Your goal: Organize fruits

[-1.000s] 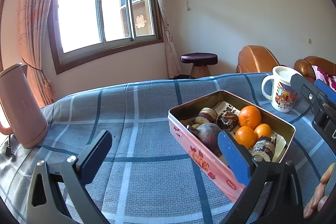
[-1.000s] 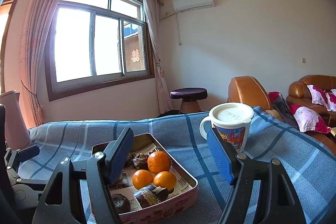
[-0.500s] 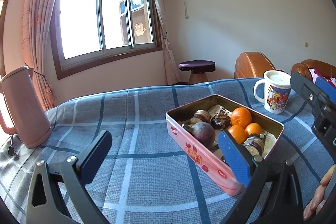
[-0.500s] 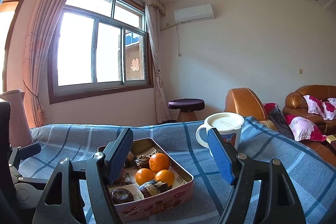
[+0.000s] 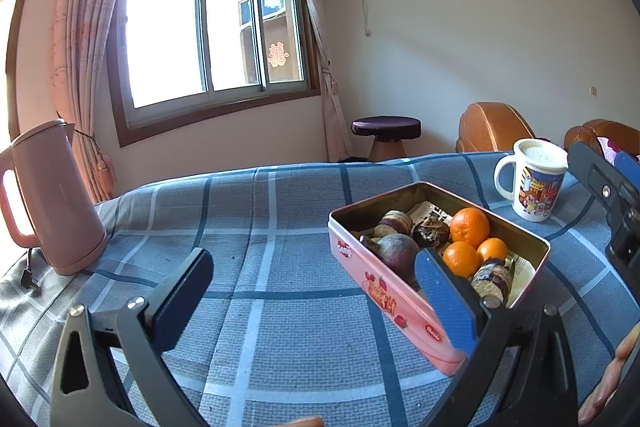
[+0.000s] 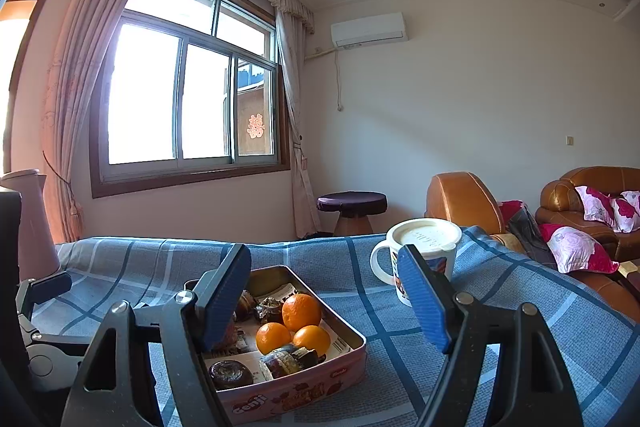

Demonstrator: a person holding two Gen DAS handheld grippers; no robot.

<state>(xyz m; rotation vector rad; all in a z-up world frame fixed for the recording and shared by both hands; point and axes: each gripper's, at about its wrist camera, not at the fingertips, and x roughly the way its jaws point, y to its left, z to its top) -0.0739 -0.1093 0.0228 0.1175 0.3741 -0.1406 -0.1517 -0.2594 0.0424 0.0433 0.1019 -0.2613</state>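
Showing kettle (image 5: 48,195) whole, left wrist only

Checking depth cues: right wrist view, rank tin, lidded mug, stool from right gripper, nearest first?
1. Pink tin, just ahead of the right gripper, low left.
2. Lidded mug, behind the right finger.
3. Stool, on the floor beyond the table.
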